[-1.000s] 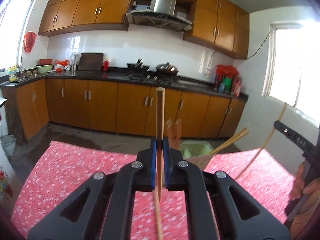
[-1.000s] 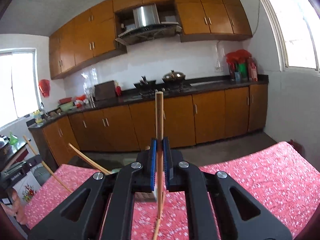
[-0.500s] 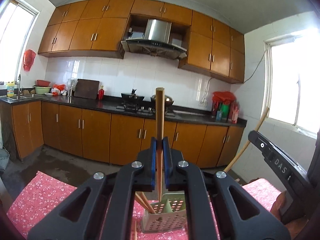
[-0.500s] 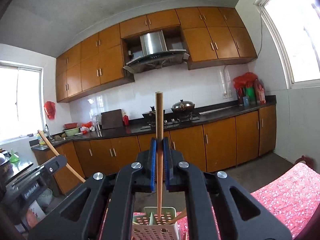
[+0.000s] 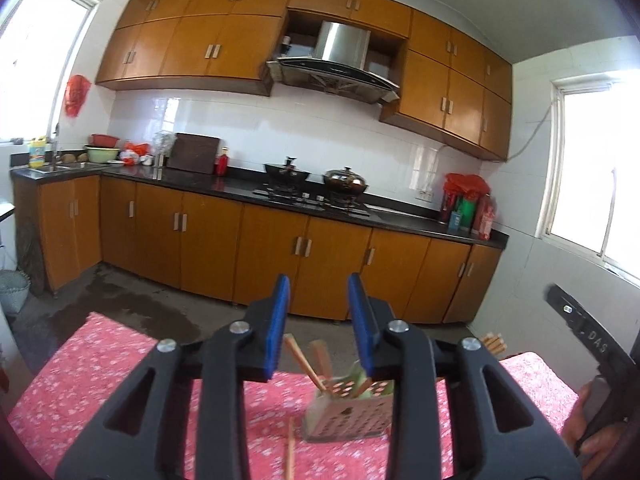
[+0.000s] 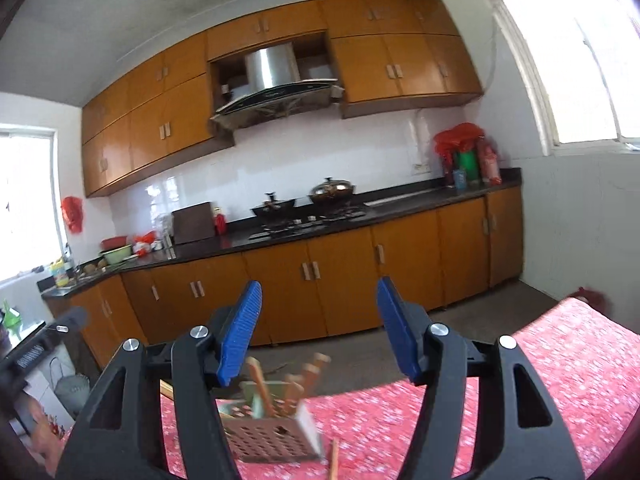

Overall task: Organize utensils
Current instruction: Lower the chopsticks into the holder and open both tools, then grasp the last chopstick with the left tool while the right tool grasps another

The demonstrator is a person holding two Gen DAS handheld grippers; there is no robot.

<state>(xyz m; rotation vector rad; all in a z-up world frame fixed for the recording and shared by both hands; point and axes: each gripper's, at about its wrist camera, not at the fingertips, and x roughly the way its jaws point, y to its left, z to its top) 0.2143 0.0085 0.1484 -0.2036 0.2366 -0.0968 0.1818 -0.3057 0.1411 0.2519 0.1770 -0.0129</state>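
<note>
A perforated utensil holder (image 5: pixel 348 414) (image 6: pixel 268 436) stands on the red floral tablecloth (image 5: pixel 100 380) with several wooden chopsticks (image 5: pixel 304 362) (image 6: pixel 260 384) leaning in it. My left gripper (image 5: pixel 320 322) hangs above and just short of the holder, its jaws opening with nothing between the blue pads. My right gripper (image 6: pixel 318 332) hovers over the holder from the other side, jaws also opening and empty. One loose chopstick (image 5: pixel 290 452) (image 6: pixel 334 460) shows blurred by the holder's base. Each gripper appears at the edge of the other's view: the right gripper (image 5: pixel 588 336), the left gripper (image 6: pixel 36 348).
Orange kitchen cabinets (image 5: pixel 280 248) and a dark counter with a stove and pots (image 5: pixel 344 178) run along the far wall, across a strip of bare floor. More chopstick ends (image 5: pixel 494 342) poke up at the right. Windows flank both sides.
Both grippers were shut on an upright chopstick each; now both stand open and the chopsticks have left the jaws. The holder with chopsticks shows below them.
</note>
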